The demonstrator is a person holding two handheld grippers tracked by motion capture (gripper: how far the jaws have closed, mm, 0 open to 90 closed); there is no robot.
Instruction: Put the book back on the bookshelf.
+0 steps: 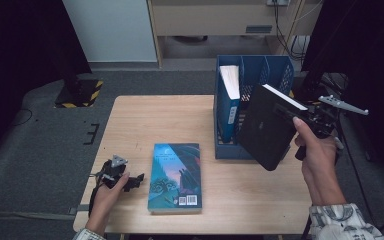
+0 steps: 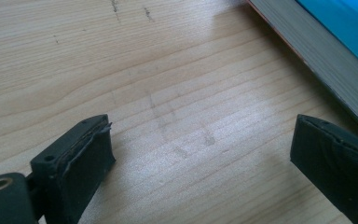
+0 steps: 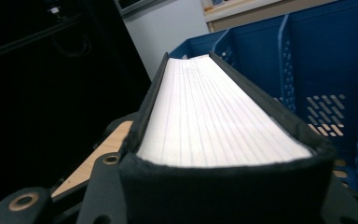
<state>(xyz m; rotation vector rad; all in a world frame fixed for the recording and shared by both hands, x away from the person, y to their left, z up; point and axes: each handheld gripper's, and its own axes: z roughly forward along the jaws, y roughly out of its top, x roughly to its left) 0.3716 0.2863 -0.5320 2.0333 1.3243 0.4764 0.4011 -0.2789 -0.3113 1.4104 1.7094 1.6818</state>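
Observation:
My right gripper (image 1: 285, 111) is shut on a thick black book (image 1: 267, 127), held tilted in the air just in front of the blue file rack (image 1: 275, 70). In the right gripper view the book's white page edge (image 3: 214, 121) runs away from the jaws toward the rack wall (image 3: 335, 60). A blue book (image 1: 229, 100) stands upright in the rack's left slot. A teal paperback (image 1: 175, 176) lies flat on the wooden table (image 1: 150, 120). My left gripper (image 1: 136, 181) rests open on the table just left of the paperback, whose page edge (image 2: 321, 56) lies beyond the right jaw.
The rack stands at the table's back right; its middle and right slots hold no book. Bare wood lies to the left and behind the paperback. Dark floor and a black-yellow striped base (image 1: 80, 94) lie beyond the table's left edge.

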